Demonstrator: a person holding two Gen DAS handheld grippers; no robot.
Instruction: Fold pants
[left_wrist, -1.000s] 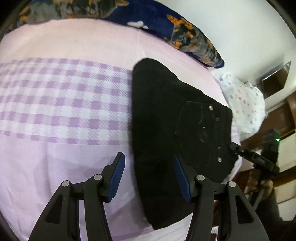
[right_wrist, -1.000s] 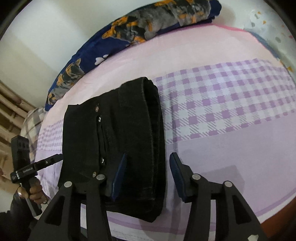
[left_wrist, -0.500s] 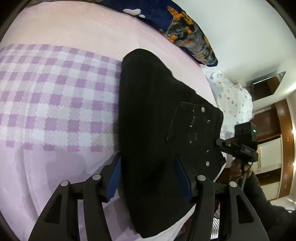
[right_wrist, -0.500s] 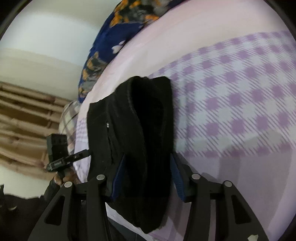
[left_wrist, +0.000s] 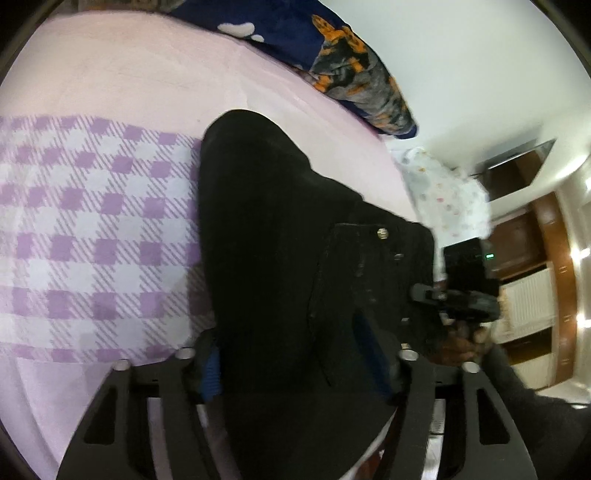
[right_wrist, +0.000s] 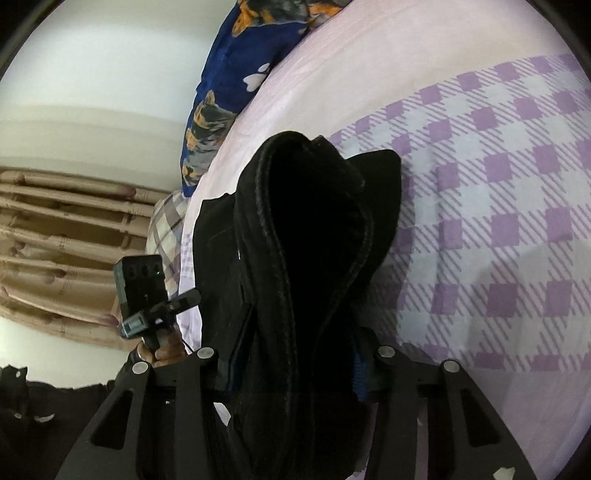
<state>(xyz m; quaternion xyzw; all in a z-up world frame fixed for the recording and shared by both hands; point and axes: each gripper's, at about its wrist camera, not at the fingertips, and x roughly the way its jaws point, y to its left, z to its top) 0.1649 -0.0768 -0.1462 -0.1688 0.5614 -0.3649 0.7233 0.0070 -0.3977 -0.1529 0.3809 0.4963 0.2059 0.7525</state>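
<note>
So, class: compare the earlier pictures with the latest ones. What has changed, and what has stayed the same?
Both claws advanced onto the folded black pants. The left claw and right claw, which stood short of the near edge, now straddle it, jaws closing with cloth between. The pants remain folded on the pink checked sheet, the pillow unmoved.

The folded black pants (left_wrist: 280, 258) fill the space between the closing jaws of both the left gripper (left_wrist: 295, 365) and the right gripper (right_wrist: 291, 365), so no passage is left there. Open bed sheet (left_wrist: 92, 229) is found beside the pants on the checked side. The far edge is blocked by a dark blue pillow (left_wrist: 343, 70).
</note>
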